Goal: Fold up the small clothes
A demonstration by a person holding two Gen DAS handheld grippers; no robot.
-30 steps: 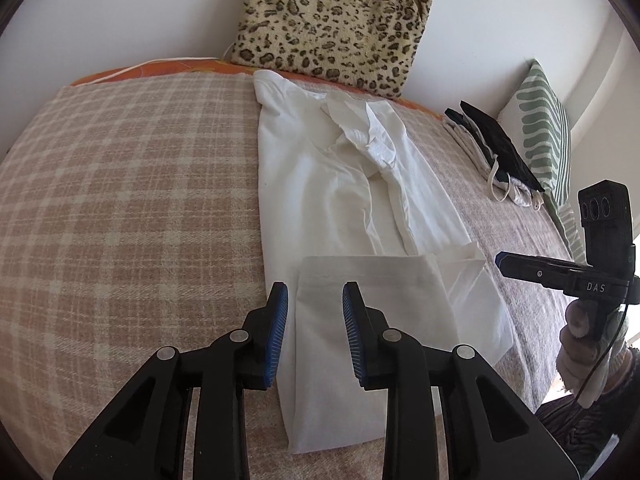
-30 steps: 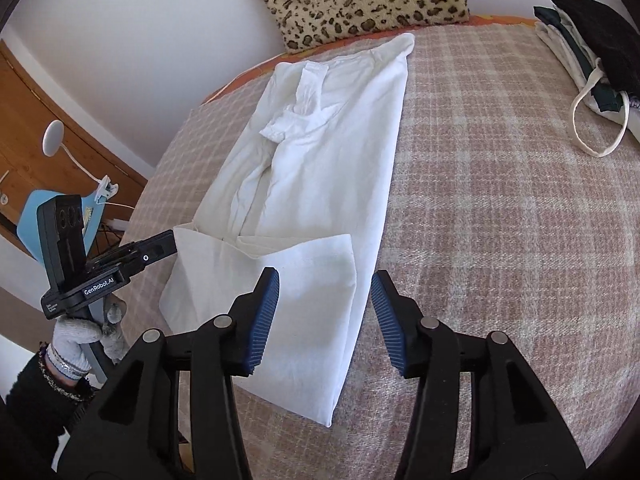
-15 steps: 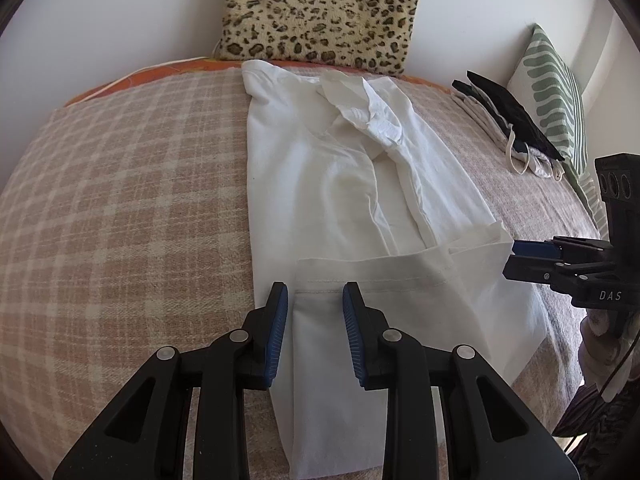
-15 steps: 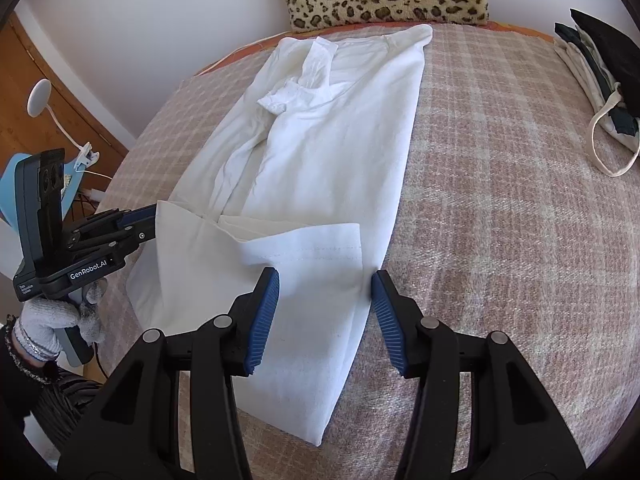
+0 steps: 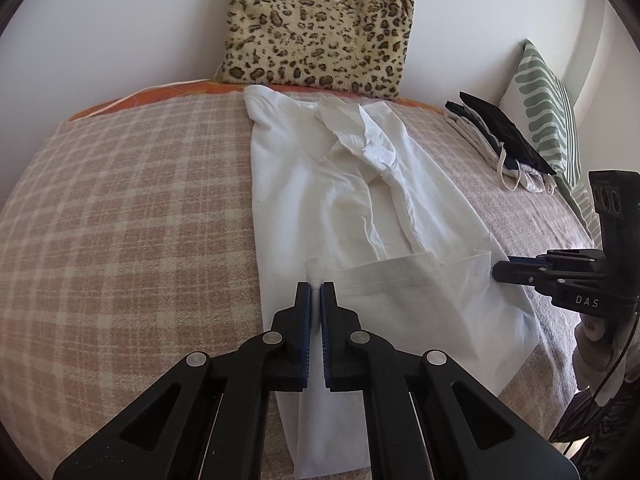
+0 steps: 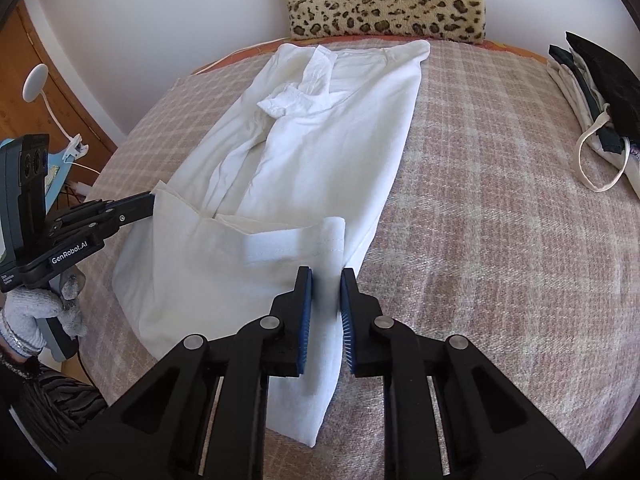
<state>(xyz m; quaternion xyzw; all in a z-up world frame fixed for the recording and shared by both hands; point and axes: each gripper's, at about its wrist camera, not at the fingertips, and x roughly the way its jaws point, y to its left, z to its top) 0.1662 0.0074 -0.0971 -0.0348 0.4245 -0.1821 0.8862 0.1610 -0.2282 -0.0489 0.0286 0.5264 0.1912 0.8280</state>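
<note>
A: White garment (image 5: pixel 328 200) lies on the bed (image 5: pixel 120 220), over the plaid blanket. Long axis runs near to far, far end almost at the leopard cushion (image 5: pixel 320 24). Near end already turned back over the body; that folded hem (image 5: pixel 380 276) runs left to right across it.

B: Left hand-held gripper (image 5: pixel 316 292)?

A: Fingers pressed almost together on the hem's left corner, cloth pinched between them. It has hold of the garment.

B: And the right hand-held gripper (image 6: pixel 326 280)?

A: Narrow gap between its fingers, straddling the hem's right corner (image 6: pixel 334 232). From its own camera, cloth sits between the pads, but I cannot tell whether they bear on it. From the left camera its tips look nearly together at the cloth's right edge (image 5: pixel 486 258). Not conclusive.

B: What does the next move turn on?

A: My judgement: the garment's length stretches straight away from both grippers, so the hem goes far, along that axis, toward the cushion. Each gripper sits at its own corner, neither nearer. They must travel together, or the hem skews.

B: Clutter?

A: A stack of folded clothes (image 6: pixel 596 80) far right, well apart.
</note>
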